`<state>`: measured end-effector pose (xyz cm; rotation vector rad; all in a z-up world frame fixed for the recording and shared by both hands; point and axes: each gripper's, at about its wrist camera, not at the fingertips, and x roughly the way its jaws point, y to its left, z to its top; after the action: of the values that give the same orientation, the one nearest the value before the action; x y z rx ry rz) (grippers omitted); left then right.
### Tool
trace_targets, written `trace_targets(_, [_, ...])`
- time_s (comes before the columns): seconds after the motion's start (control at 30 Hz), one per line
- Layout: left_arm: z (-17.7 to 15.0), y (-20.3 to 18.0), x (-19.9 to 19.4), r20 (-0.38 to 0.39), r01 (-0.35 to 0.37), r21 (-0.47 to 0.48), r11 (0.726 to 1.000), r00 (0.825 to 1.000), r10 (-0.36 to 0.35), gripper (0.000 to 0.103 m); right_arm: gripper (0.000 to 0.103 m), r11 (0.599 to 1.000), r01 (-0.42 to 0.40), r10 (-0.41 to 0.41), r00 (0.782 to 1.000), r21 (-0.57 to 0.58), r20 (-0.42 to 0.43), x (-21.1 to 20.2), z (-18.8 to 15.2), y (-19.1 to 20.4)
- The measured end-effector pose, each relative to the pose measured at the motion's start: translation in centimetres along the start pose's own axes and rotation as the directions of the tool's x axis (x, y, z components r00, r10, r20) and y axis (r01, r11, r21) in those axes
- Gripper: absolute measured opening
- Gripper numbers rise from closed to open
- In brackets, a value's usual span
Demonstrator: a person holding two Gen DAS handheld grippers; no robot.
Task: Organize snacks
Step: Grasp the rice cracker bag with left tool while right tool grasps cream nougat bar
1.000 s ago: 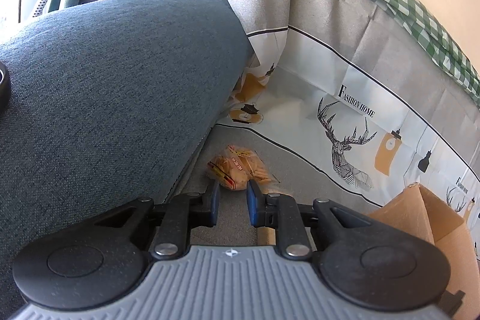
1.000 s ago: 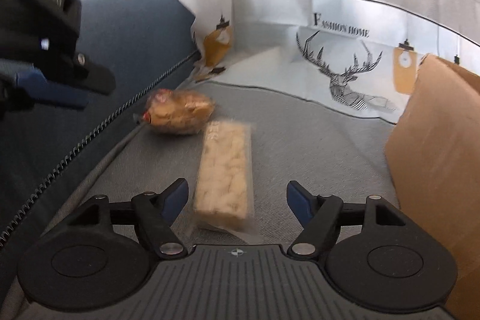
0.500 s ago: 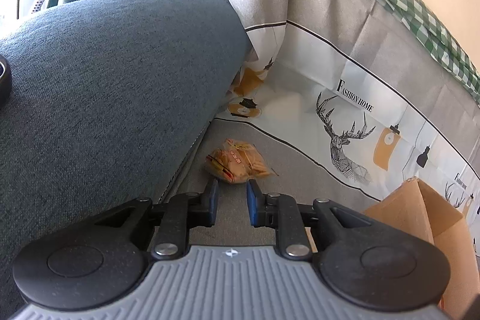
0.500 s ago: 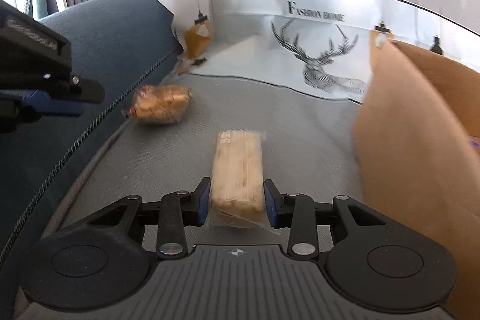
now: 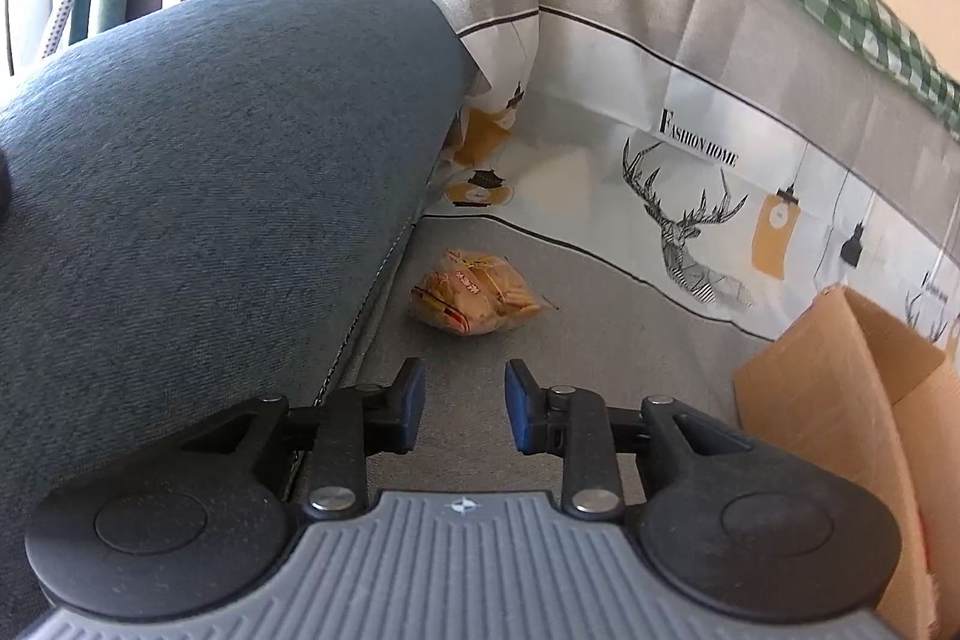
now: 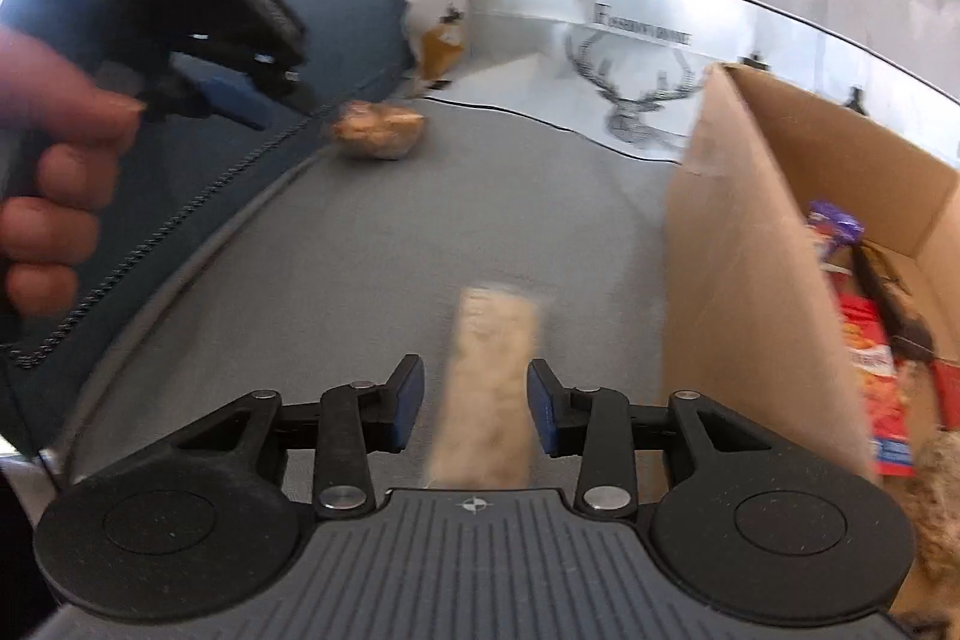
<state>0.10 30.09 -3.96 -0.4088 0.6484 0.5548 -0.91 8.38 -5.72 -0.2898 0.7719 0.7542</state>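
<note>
A pale wrapped snack bar (image 6: 489, 370) sits between the jaws of my right gripper (image 6: 474, 382), which are opening. A gap shows between the left pad and the bar. The bar is blurred and hangs over the grey seat (image 6: 390, 250), just left of the cardboard box (image 6: 738, 250). An orange snack pack (image 5: 474, 301) lies on the seat by the cushion seam, also in the right wrist view (image 6: 378, 130). My left gripper (image 5: 462, 382) points at it from a short way back, its jaws opening with nothing between them.
A blue-grey cushion (image 5: 210, 160) walls the left side. A deer-print cloth (image 5: 690, 232) covers the back. Inside the box lie a red pack (image 6: 876, 370) and a purple wrapper (image 6: 834, 226). A hand (image 6: 54, 160) holds the left gripper (image 6: 240, 94).
The right gripper shut on the bar, then carried it up and right to the box's side, and its jaws have now widened. The left gripper's jaws parted from nearly shut.
</note>
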Motion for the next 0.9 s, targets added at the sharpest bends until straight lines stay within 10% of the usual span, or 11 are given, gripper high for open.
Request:
trace_targets(0.2, [0.0,-1.5,1.2,0.009,-0.041,0.081,0.996,0.999,0.041,0.051,0.056,1.0,0.018,-0.019,0.999,-0.021,-0.034,1.8,-0.2,0.5])
trace_targets(0.37, [-0.1,-3.7,3.0,0.044,-0.099,0.216,0.971,0.995,0.092,0.07,0.039,1.0,0.015,-0.015,0.998,0.0,-0.064,2.9,-0.1,0.3])
trace_targets(0.57, [-0.7,-6.3,5.8,0.107,-0.22,0.388,0.895,0.975,0.193,0.092,0.038,1.0,-0.01,0.009,0.999,-0.012,-0.05,2.9,0.1,0.5])
trace_targets(0.9, [-0.7,-7.9,10.9,0.179,-0.351,0.52,0.779,0.936,0.302,0.099,0.039,0.999,-0.036,0.037,0.996,0.01,-0.077,3.2,0.4,0.4])
